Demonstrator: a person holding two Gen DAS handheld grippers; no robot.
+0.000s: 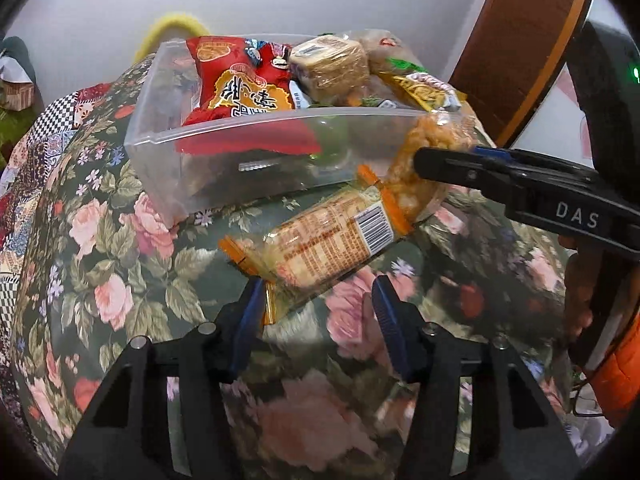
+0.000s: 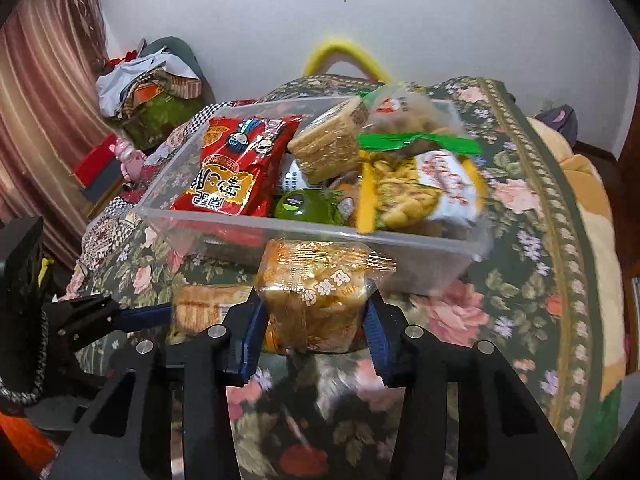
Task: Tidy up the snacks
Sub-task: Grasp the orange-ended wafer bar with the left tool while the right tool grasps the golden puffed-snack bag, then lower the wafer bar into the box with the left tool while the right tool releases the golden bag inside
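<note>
Snack pack on its way to the bin

Right tongs clamped on a clear-wrapped cake pack, held just short of the near wall of the clear bin. Left tongs apart, straddling the near end of a second pack lying on the floral bedspread beside the bin. Bin already heaped, red bag on its left side. Next, probably: lift over the rim, find a gap, let go.
</note>
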